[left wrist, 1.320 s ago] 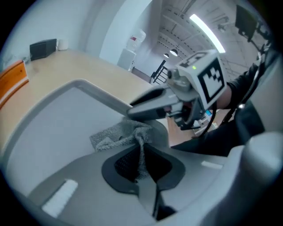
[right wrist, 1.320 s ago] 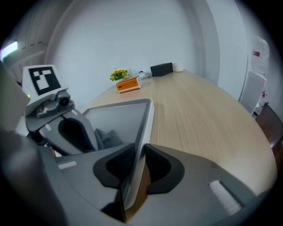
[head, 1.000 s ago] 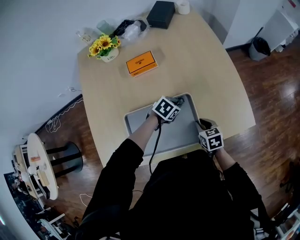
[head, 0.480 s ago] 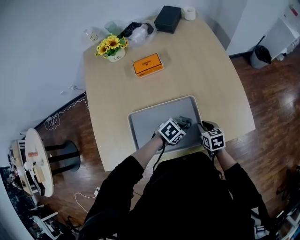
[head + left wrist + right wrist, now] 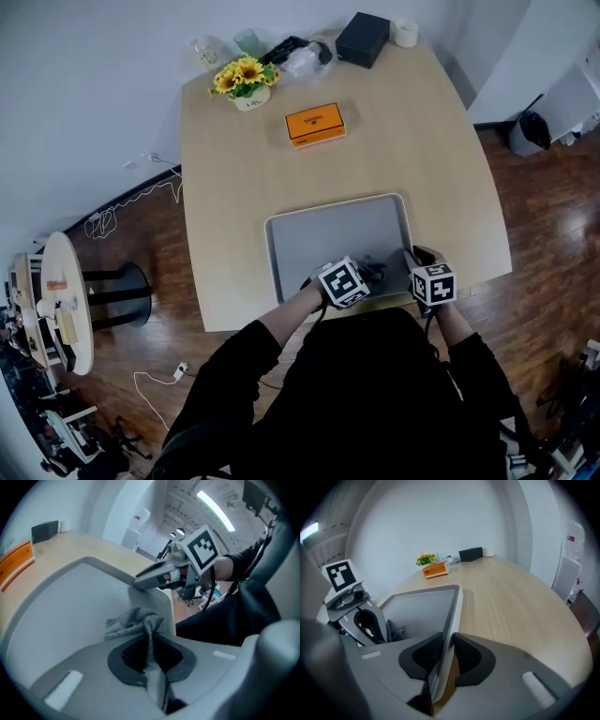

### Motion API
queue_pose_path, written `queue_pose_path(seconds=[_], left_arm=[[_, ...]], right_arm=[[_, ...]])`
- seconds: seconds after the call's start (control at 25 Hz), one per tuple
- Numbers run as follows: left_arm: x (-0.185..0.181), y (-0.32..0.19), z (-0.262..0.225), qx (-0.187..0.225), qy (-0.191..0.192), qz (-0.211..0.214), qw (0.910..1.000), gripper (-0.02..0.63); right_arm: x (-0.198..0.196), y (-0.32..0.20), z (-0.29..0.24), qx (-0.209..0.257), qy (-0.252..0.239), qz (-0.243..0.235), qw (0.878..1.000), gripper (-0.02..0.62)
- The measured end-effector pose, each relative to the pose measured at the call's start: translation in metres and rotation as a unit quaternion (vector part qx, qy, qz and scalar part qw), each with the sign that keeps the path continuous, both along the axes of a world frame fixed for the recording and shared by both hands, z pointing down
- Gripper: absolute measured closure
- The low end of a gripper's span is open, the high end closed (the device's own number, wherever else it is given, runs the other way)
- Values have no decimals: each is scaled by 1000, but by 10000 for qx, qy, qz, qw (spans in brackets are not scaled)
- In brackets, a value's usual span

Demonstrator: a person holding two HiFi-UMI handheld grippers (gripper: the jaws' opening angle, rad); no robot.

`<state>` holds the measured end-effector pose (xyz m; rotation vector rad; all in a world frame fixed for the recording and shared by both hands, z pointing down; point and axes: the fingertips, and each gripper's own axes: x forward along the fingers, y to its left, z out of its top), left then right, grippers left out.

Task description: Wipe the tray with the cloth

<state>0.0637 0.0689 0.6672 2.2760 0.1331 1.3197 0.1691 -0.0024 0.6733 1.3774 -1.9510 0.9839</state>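
A grey tray point(image 5: 309, 244) lies at the near edge of the wooden table. In the left gripper view the grey cloth point(image 5: 133, 623) is bunched on the tray floor point(image 5: 61, 616), pinched between the jaws of my left gripper point(image 5: 150, 660), which is shut on it. From the head view, that left gripper point(image 5: 361, 278) sits at the tray's near right part, with the cloth point(image 5: 375, 273) poking out beside it. My right gripper point(image 5: 444, 660) is shut on the tray's right rim point(image 5: 457, 606); seen from above, the right gripper point(image 5: 419, 261) sits at the tray's near right corner.
On the far half of the table stand an orange box point(image 5: 316, 125), a pot of sunflowers point(image 5: 246, 81), a black box point(image 5: 363, 39), a white cup point(image 5: 405, 32) and some clutter. A round side table point(image 5: 58, 300) stands on the floor to the left.
My left gripper has dragged the cloth from the tray's far right corner back to its near right part. The right gripper kept its hold on the rim.
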Motion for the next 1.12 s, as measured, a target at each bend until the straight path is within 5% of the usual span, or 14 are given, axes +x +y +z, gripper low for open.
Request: queue_pose_path(seconds=[0.32,0.48,0.72,1.12], left_arm=[[-27,-145,0,596,-290,-967,9931,606],[-25,-178,0,843,-392,-961,9910,604],[-21,-175,0,1040,-487,-865,9896,604],[-12,-50,-2,214,43,-409,9989,604]], right_arm=[[-1,-1,-1,68,-170,48,9998,515],[-1,-2,-1,91,-214,28,9997,515],[0,1,-1,80,-231,19,9997,515],[2,0,0,82,-140,-31,9999,515]])
